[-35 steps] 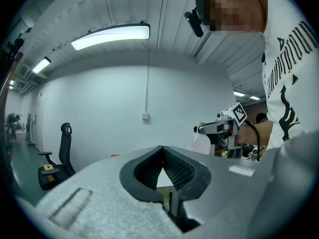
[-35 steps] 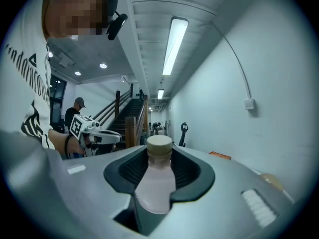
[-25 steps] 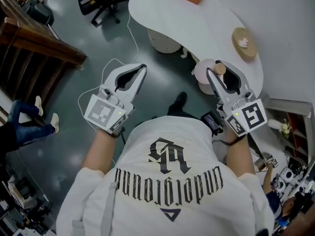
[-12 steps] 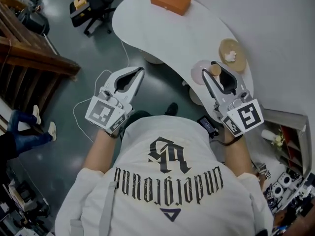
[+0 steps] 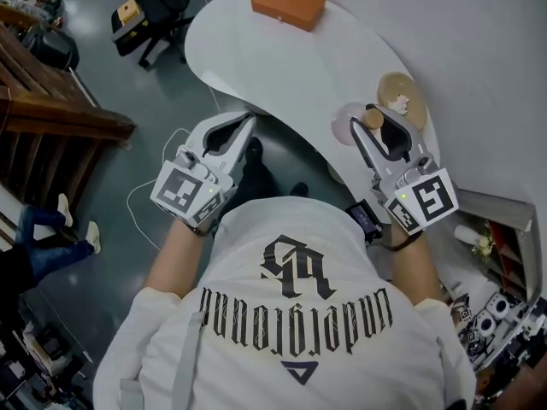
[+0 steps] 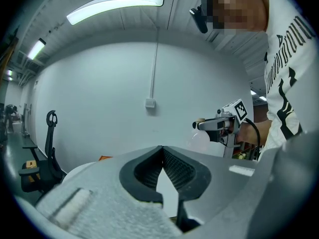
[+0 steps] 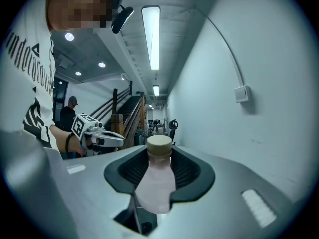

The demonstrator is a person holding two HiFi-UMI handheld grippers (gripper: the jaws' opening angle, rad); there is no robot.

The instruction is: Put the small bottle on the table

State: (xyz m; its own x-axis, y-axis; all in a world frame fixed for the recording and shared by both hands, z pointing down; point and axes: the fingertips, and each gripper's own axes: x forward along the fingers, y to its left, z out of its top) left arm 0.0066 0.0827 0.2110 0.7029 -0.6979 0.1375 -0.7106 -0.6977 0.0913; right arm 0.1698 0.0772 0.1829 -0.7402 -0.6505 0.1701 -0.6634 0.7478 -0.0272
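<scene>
The small bottle (image 5: 352,127), pale pink with a cork-coloured cap, is held neck-up in my right gripper (image 5: 376,114). Its jaws are shut on the bottle's body (image 7: 155,185), and the cap (image 7: 159,146) stands just past the fingertips. In the head view the bottle hangs over the near edge of the curved white table (image 5: 282,67). My left gripper (image 5: 248,120) is by the table's near edge, over the floor. Its tips touch with nothing between them (image 6: 162,151). The left gripper view also shows the right gripper (image 6: 219,125) carrying the bottle (image 6: 200,139).
An orange box (image 5: 288,4) lies at the table's far end. A round tan disc (image 5: 402,90) with a white lump on it sits near the bottle. A black office chair (image 5: 145,8), a wooden stair rail (image 5: 60,114), floor cables and a seated person's legs (image 5: 51,229) are to the left.
The table has come closer to me. My right gripper with the bottle, earlier beside the table's edge, is now over it. The left gripper has come up to the near edge.
</scene>
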